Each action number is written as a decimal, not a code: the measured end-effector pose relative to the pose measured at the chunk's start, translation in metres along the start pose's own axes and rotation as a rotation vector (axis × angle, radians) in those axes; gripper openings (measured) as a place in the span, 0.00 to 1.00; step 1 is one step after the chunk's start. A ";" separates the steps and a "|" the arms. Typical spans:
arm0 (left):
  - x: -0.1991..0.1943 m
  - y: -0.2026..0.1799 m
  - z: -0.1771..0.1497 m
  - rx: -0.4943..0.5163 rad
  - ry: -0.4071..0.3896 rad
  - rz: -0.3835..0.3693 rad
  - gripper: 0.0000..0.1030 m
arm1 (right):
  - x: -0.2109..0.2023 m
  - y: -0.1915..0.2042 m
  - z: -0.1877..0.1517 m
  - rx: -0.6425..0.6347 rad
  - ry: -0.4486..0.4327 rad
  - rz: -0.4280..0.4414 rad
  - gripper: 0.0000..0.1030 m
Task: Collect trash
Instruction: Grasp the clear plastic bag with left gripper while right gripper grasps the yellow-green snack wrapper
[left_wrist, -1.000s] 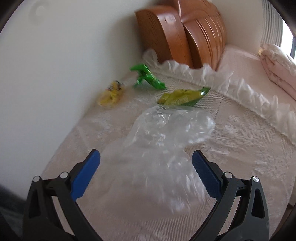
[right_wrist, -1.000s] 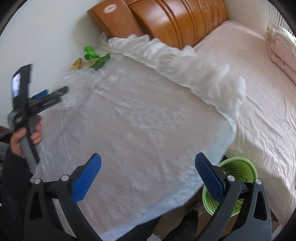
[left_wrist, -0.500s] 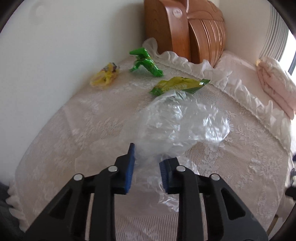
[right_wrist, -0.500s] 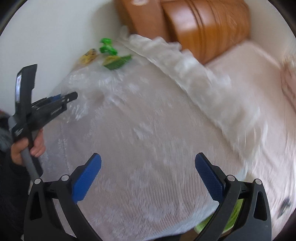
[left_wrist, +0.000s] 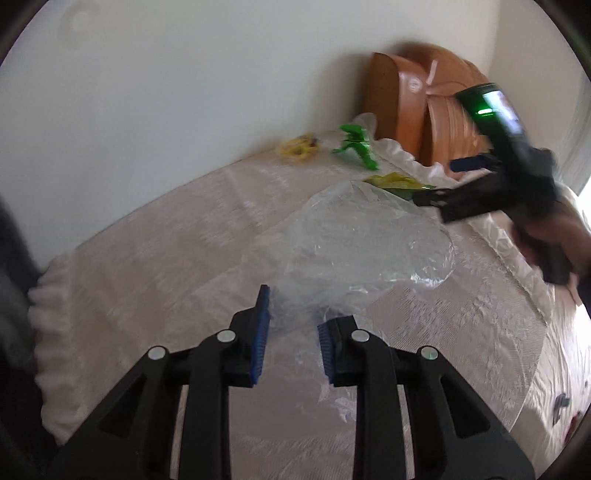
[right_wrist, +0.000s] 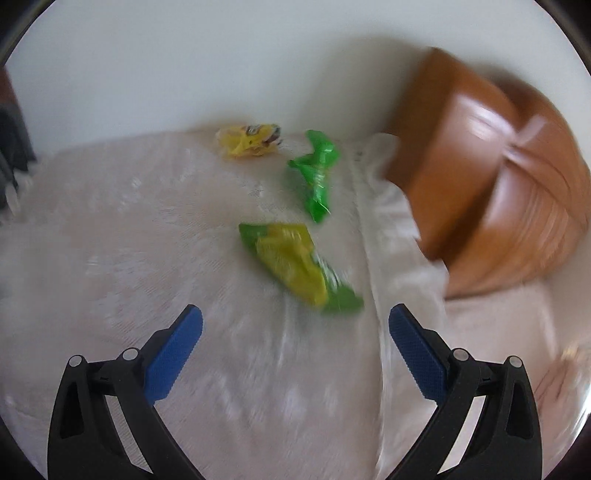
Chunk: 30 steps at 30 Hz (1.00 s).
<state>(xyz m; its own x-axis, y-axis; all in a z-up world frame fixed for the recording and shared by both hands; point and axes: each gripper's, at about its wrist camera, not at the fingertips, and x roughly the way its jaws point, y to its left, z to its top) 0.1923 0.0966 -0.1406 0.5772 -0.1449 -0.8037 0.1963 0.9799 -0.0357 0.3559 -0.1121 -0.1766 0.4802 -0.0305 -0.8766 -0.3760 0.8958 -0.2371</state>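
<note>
A crumpled clear plastic bag (left_wrist: 362, 236) lies on the lace tablecloth (left_wrist: 166, 258), and my left gripper (left_wrist: 293, 314) is shut on its near end. Beyond the bag lie three wrappers: a yellow-green one (right_wrist: 295, 266), a twisted green one (right_wrist: 316, 173) and a yellow one (right_wrist: 249, 140) by the wall. My right gripper (right_wrist: 295, 317) hovers just short of the yellow-green wrapper; its jaws stand wide and are closing, with only cloth between them. In the left wrist view the right gripper (left_wrist: 443, 181) reaches in from the right, held by a hand (left_wrist: 554, 236).
A white wall runs right behind the table. A brown wooden headboard (right_wrist: 498, 184) stands to the right of the wrappers, with the frilled cloth edge (right_wrist: 399, 229) and a pink bed (right_wrist: 498, 325) beside it. The picture from the right wrist is blurred.
My left gripper shut on the clear bag's near end and pulled back with it. The right gripper swung across the table, rolling, from the near edge to the wrappers.
</note>
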 end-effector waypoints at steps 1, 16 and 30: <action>-0.002 0.004 -0.003 -0.010 0.004 0.001 0.24 | 0.011 0.000 0.006 -0.007 0.018 -0.002 0.90; -0.007 0.029 -0.017 -0.037 0.034 0.014 0.24 | 0.046 -0.021 0.015 0.125 0.081 0.046 0.56; -0.046 -0.005 -0.033 0.024 0.001 -0.008 0.24 | -0.100 0.001 -0.119 0.403 -0.127 0.167 0.54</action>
<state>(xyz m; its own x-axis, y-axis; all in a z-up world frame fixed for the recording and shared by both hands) 0.1384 0.1026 -0.1227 0.5744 -0.1523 -0.8043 0.2196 0.9752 -0.0279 0.2135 -0.1613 -0.1388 0.5419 0.1611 -0.8248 -0.1301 0.9857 0.1070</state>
